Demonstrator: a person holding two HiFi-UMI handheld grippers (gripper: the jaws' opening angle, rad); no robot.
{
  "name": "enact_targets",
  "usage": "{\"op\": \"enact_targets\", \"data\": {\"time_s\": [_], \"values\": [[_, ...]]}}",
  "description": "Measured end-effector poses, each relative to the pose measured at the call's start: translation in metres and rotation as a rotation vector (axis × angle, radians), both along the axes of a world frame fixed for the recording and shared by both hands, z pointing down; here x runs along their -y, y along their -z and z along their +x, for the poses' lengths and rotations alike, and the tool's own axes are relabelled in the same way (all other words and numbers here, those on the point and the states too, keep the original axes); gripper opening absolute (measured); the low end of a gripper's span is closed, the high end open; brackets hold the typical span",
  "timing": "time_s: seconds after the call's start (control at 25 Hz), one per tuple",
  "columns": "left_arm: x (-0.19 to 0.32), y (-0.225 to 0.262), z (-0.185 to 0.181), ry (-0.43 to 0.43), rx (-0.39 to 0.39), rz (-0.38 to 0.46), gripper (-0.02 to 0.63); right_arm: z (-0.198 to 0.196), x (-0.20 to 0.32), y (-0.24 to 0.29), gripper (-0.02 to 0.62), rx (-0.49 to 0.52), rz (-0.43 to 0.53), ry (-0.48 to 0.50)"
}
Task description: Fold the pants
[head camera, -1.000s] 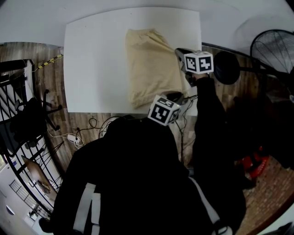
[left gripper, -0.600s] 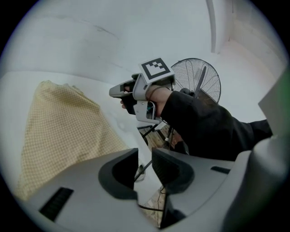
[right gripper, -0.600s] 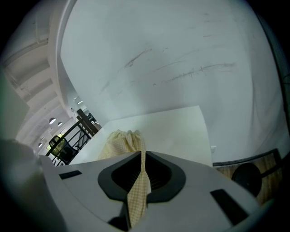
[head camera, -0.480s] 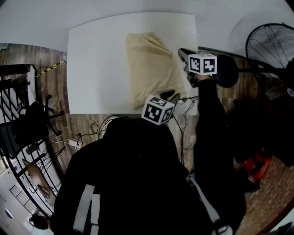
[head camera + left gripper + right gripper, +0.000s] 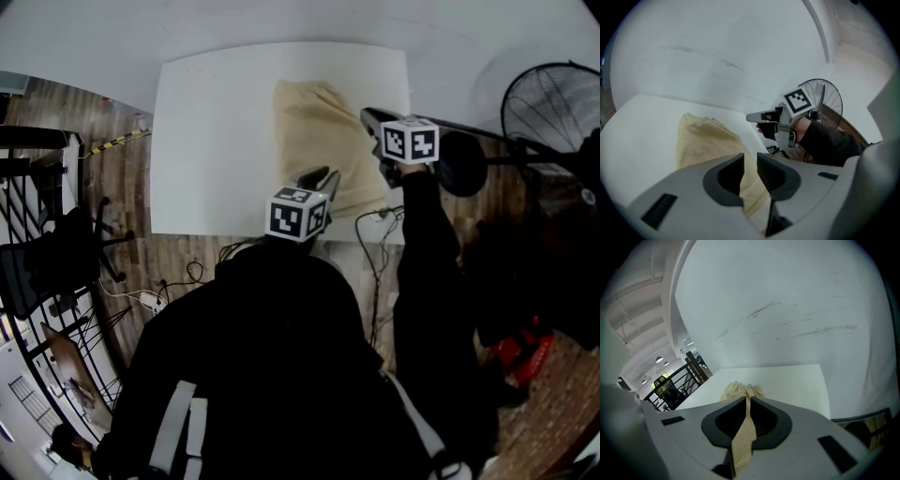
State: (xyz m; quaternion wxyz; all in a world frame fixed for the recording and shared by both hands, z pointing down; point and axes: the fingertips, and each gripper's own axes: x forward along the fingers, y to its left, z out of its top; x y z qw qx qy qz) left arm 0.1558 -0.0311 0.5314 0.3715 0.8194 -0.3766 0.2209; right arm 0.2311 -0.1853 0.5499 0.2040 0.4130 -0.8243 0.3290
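1. Over at the far left, one black office chair (image 5: pixel 52 262) stands on the wooden floor, well apart from the desk's left edge. Loose cables (image 5: pixel 183 272) trail on the floor below the near edge.
2. One white desk (image 5: pixel 216 141) has its far edge up against the white wall. Its left half is bare top, the widest open room on it.
3. One pair of cream pants (image 5: pixel 314 131) lies folded on the desk's right half, running from near the far edge to the near edge. A narrow strip of bare desk shows along their right side.
4. Of the two grippers, the left hand-held gripper (image 5: pixel 319 175) sits at the pants' near end, by the desk's near edge. Its jaws are clenched on the cloth.
5. The right hand-held gripper (image 5: pixel 367 114) is at the pants' right edge, over that narrow strip. Its jaws are pinched tight on a thin fold of the cloth.
6. One standing fan (image 5: pixel 553 103) stands on the floor right of the desk, near the right arm.
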Motion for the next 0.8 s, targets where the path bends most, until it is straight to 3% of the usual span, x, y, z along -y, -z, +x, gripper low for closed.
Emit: {"op": "enact_targets", "data": {"time_s": [0.36,0.8], "values": [[0.066,0.012,-0.064,0.101,0.030,0.057,0.074,-0.027,0.015,-0.009,0.039,-0.052,-0.007,0.048],[0.125,-0.003,-0.110,0.150,0.083,0.055,0.074,-0.043,0.039,-0.026,0.046,-0.145,-0.019,0.078]]}}
